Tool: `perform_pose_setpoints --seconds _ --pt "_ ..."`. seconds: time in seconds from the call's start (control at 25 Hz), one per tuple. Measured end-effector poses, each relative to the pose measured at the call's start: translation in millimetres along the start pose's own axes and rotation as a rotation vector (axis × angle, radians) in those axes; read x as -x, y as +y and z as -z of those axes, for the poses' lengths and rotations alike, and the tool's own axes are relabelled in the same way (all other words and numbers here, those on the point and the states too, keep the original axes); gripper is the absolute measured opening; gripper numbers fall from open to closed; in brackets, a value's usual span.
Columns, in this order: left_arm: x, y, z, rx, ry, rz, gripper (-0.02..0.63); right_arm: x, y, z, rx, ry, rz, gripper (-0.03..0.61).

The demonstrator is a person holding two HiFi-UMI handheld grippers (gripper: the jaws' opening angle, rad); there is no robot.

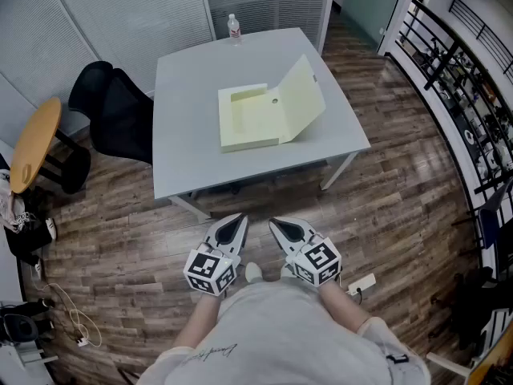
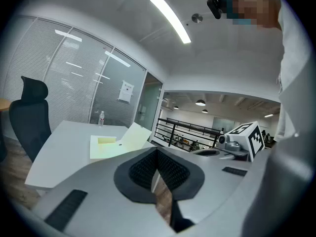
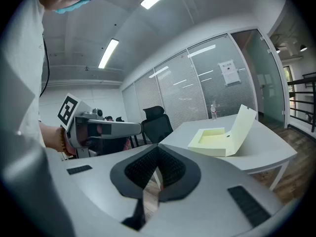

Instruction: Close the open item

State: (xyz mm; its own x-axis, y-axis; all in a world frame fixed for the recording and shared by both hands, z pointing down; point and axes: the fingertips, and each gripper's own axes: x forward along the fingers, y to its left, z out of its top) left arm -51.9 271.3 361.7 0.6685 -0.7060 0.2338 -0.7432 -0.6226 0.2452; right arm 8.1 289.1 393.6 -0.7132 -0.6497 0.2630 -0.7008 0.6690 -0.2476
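A pale yellow box folder (image 1: 252,119) lies open on the grey table (image 1: 192,151), its lid (image 1: 303,99) standing tilted up along the right side. The same folder (image 2: 106,146) shows in the left gripper view, and in the right gripper view the folder (image 3: 215,139) has its lid (image 3: 242,127) raised. My left gripper (image 1: 235,224) and right gripper (image 1: 280,227) hang side by side close to the person's body, over the wooden floor, well short of the table's near edge. Both are shut with nothing held. The left gripper (image 2: 157,152) and right gripper (image 3: 158,149) both point toward the table.
A water bottle (image 1: 233,28) stands at the table's far edge. A black office chair (image 1: 112,111) sits left of the table, with a round wooden table (image 1: 36,143) further left. A black railing (image 1: 457,62) runs along the right. A power strip (image 1: 362,282) lies on the floor.
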Motion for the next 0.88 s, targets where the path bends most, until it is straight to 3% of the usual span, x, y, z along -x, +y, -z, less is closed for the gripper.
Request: perform_pose_setpoints --seconds 0.88 --pt "-1 32 -11 -0.013 -0.012 0.062 0.008 -36 3 -21 0.008 -0.030 0.063 0.012"
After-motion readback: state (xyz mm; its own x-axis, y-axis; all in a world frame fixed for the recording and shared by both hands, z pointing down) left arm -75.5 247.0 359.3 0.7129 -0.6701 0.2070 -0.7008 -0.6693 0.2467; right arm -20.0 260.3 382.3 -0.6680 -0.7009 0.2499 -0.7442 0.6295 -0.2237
